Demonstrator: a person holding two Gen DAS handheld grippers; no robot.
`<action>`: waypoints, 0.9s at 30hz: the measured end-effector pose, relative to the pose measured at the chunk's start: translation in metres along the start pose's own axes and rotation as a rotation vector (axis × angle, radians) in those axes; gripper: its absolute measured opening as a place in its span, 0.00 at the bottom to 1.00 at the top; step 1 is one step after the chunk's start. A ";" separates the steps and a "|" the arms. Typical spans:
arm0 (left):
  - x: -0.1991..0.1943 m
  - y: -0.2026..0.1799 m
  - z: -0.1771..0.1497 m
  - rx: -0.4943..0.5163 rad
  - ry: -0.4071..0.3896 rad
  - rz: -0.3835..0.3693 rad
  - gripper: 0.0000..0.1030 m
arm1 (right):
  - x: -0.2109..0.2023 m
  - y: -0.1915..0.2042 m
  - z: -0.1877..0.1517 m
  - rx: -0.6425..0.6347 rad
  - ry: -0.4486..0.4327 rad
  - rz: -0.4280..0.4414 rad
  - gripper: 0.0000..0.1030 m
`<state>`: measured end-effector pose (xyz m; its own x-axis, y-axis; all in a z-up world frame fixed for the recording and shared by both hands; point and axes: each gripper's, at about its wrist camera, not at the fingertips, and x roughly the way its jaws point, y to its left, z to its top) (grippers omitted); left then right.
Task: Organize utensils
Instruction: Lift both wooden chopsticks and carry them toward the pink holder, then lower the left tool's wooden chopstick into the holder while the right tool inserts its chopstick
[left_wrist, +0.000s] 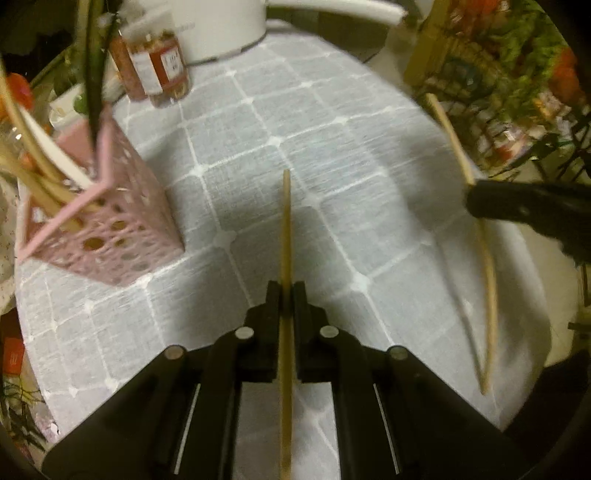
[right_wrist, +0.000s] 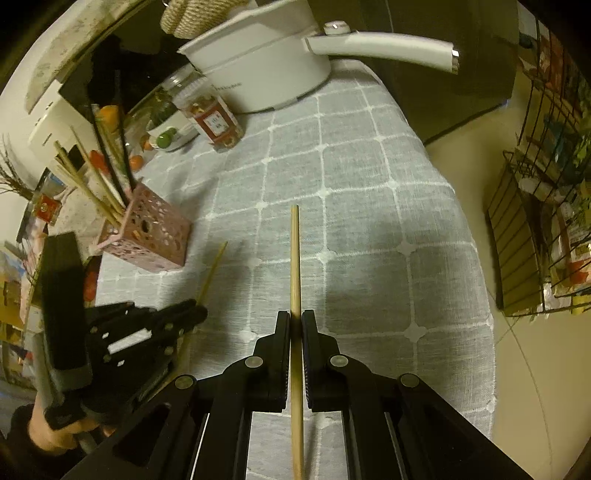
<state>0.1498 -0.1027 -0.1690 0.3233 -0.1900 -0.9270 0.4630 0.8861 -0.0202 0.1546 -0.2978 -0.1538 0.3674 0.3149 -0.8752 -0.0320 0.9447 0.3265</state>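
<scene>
My left gripper (left_wrist: 285, 288) is shut on a thin bamboo chopstick (left_wrist: 285, 229) that points forward above the grey checked tablecloth. My right gripper (right_wrist: 295, 317) is shut on a thicker wooden chopstick (right_wrist: 294, 258), also pointing forward. The right gripper (left_wrist: 476, 201) and its chopstick (left_wrist: 487, 266) show at the right of the left wrist view. The left gripper (right_wrist: 199, 314) and its chopstick (right_wrist: 212, 273) show at the left of the right wrist view. A pink perforated utensil holder (left_wrist: 110, 236) with several chopsticks in it stands at the left (right_wrist: 147, 236).
A white pot (right_wrist: 258, 70) with a long handle stands at the far end of the table (right_wrist: 369, 184). A red-labelled jar (right_wrist: 214, 118) and a bowl with fruit (right_wrist: 166, 136) are behind the holder. A wire rack (right_wrist: 535, 221) stands past the right table edge.
</scene>
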 end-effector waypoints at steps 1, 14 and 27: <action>-0.007 0.001 -0.003 0.003 -0.014 -0.007 0.07 | -0.004 0.003 0.000 -0.006 -0.010 0.004 0.06; -0.126 0.043 -0.040 -0.093 -0.339 -0.063 0.07 | -0.065 0.070 -0.006 -0.185 -0.211 0.007 0.06; -0.196 0.071 -0.039 -0.162 -0.676 -0.051 0.07 | -0.090 0.115 0.000 -0.285 -0.325 0.025 0.06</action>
<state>0.0875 0.0143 -0.0037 0.7716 -0.4082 -0.4879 0.3793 0.9109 -0.1623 0.1175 -0.2178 -0.0379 0.6356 0.3354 -0.6953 -0.2831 0.9392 0.1943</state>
